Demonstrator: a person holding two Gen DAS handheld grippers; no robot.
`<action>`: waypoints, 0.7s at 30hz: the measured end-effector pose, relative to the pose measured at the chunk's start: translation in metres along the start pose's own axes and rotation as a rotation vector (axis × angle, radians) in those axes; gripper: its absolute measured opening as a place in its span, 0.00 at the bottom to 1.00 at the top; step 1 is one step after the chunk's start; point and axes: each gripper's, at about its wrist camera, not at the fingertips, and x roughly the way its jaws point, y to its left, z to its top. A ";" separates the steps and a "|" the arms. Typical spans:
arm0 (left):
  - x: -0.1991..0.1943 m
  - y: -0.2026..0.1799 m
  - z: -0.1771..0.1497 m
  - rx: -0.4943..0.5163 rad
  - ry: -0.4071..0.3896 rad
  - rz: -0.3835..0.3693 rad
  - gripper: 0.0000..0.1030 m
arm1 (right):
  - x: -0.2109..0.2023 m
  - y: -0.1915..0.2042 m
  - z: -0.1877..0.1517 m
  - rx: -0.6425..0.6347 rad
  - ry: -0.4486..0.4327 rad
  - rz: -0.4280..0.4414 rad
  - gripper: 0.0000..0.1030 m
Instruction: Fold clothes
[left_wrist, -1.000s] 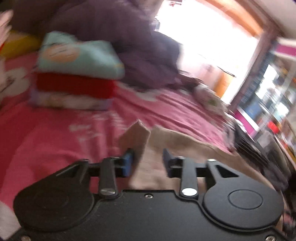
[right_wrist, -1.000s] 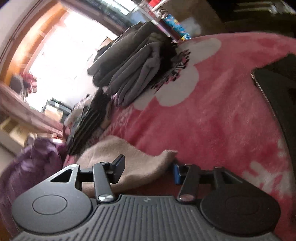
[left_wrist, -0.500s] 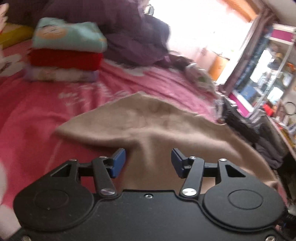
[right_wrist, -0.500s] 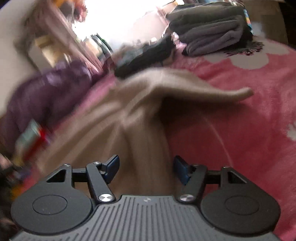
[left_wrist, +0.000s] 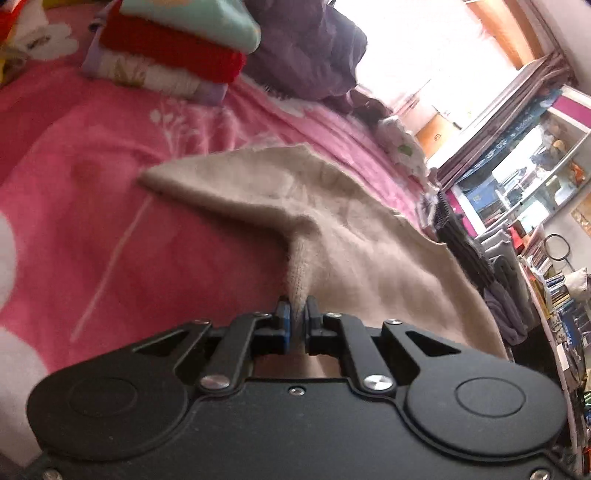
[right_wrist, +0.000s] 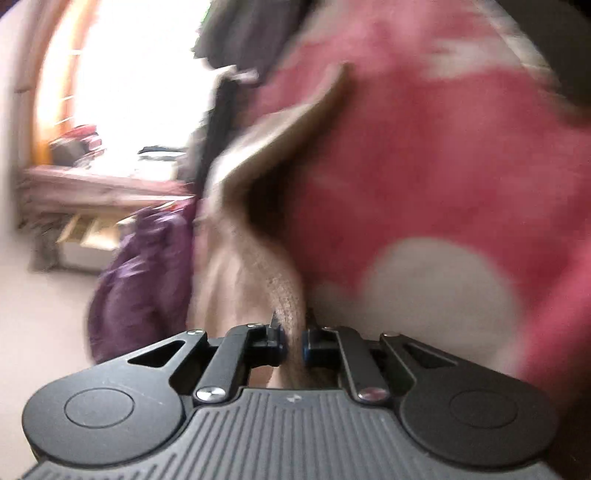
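Observation:
A beige knit garment (left_wrist: 332, 221) lies spread on a pink flowered bedspread (left_wrist: 92, 184). My left gripper (left_wrist: 296, 306) is shut on a pinched fold of its near edge, and the cloth rises in a ridge from the jaws. My right gripper (right_wrist: 293, 332) is shut on another part of the same beige garment (right_wrist: 258, 273), which hangs stretched from the jaws above the bedspread (right_wrist: 424, 166). The right wrist view is blurred by motion.
A stack of folded clothes (left_wrist: 173, 55), teal on red on white, sits at the far left of the bed. A purple quilt (left_wrist: 306, 48) lies behind it. Dark grey clothes (left_wrist: 506, 288) pile at the right bed edge beside shelves (left_wrist: 546, 177). A bright window is beyond.
Both grippers were open around the beige garment half a second ago and have now closed on it. The right gripper has swung and lifted its hold, blurring its view.

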 end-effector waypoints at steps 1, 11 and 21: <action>0.004 0.001 -0.002 -0.003 0.017 0.009 0.05 | -0.001 -0.004 -0.001 -0.002 -0.004 -0.026 0.08; 0.003 0.000 0.004 -0.007 0.033 0.017 0.53 | -0.014 0.045 -0.012 -0.330 -0.075 -0.141 0.45; -0.010 -0.015 -0.044 0.012 0.156 0.007 0.52 | -0.024 0.039 -0.052 -0.390 0.023 -0.188 0.43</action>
